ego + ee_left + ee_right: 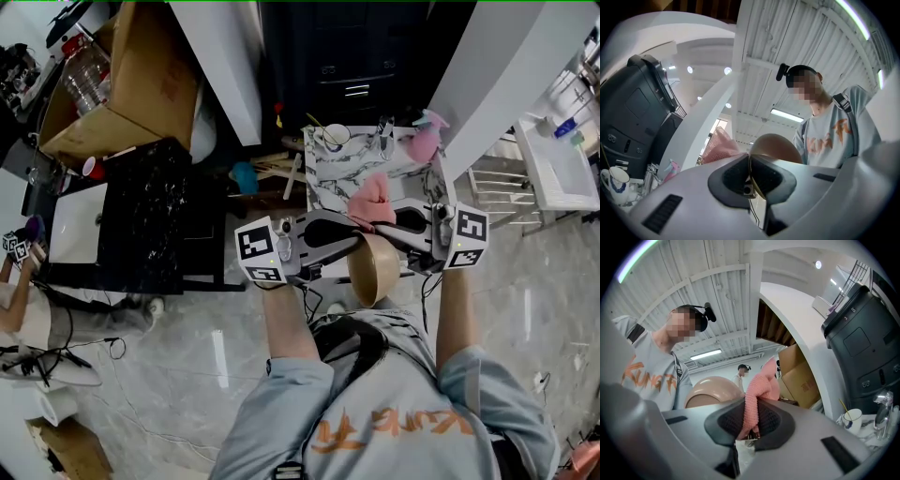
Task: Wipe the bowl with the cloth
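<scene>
**A:** The left tool [354, 246] is clamped on the rim of the tan bowl [375, 272]. The left gripper view shows the thin edge pinched tight between the dark pads. The bowl is up in the air on its side, in front of the person's chest and clear of the marble bench [328, 173].

**B:** The right tool [389, 223] is clenched on the pink cloth [373, 199]. A fold is squeezed between the pads and the rest bunches up above the jaws. The pinched end runs down between the pads and out of sight.

**A:** From the head view the two tools point at each other, tips close together. The bowl hangs below them and the cloth stands above. The tools' bodies cover the spot where cloth and bowl might meet, so whether they touch cannot be told.

**B:** Both gripper views catch only the bowl's rounded outside, and its inside is hidden from them. Past the tools, a white cup [335, 136] stands on the bench. The small items beside it are too tiny to name.

**A:** The person's forearms are partly covered by the marker cubes.
</scene>
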Demonstrator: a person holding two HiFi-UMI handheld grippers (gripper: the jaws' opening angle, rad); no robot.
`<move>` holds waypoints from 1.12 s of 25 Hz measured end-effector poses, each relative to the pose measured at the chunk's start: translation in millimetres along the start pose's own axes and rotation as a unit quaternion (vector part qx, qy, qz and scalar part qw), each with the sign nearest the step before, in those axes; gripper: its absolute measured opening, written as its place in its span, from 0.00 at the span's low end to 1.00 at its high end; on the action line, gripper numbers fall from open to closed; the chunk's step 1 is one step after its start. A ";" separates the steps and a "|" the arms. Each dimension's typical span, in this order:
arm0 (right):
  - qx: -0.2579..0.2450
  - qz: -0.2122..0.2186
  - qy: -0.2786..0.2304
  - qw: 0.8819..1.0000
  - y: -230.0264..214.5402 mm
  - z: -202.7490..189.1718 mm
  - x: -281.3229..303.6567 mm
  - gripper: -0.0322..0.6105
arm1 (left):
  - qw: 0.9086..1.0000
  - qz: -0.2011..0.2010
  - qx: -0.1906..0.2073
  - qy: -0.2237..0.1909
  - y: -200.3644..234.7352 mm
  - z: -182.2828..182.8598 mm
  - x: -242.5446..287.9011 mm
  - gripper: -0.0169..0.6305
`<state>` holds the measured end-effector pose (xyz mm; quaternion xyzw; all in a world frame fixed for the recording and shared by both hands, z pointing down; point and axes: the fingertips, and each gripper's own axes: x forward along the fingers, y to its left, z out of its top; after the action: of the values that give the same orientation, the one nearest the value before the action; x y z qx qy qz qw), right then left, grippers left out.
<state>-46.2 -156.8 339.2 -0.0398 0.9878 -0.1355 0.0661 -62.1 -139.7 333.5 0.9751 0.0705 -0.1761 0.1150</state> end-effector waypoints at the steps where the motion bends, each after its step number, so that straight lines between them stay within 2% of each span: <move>1: 0.003 0.001 -0.001 1.000 0.0 -0.6 -0.2 0.13 | 1.000 0.000 0.003 -0.011 0.2 4.0 0.1 0.08; 5: 0.006 0.008 0.017 1.000 2.2 -10.4 1.0 0.13 | 0.997 0.012 0.010 -0.080 7.0 26.5 -4.1 0.08; 10: 0.009 0.018 0.038 0.999 6.7 -19.2 5.7 0.13 | 0.988 0.079 -0.001 -0.133 32.8 41.7 -16.4 0.08; 17: 0.007 0.042 0.064 0.997 17.1 -27.2 10.8 0.13 | 0.969 0.179 -0.040 -0.163 70.2 42.1 -36.7 0.08; 20: 0.007 0.059 0.065 0.996 23.9 -27.0 11.4 0.13 | 0.965 0.200 -0.049 -0.163 76.9 38.6 -43.4 0.08; 24: 0.012 0.076 0.042 0.996 28.6 -20.7 10.9 0.13 | 0.958 0.230 -0.070 -0.157 86.5 28.1 -54.5 0.08; 28: 0.012 0.085 0.018 0.996 32.4 -13.0 10.0 0.13 | 0.956 0.229 -0.080 -0.166 86.1 23.2 -59.6 0.08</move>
<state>-59.9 -123.2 341.6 0.0473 0.9869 -0.1416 0.0606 -109.7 -234.2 351.0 0.9098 -0.1614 -0.2979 0.2398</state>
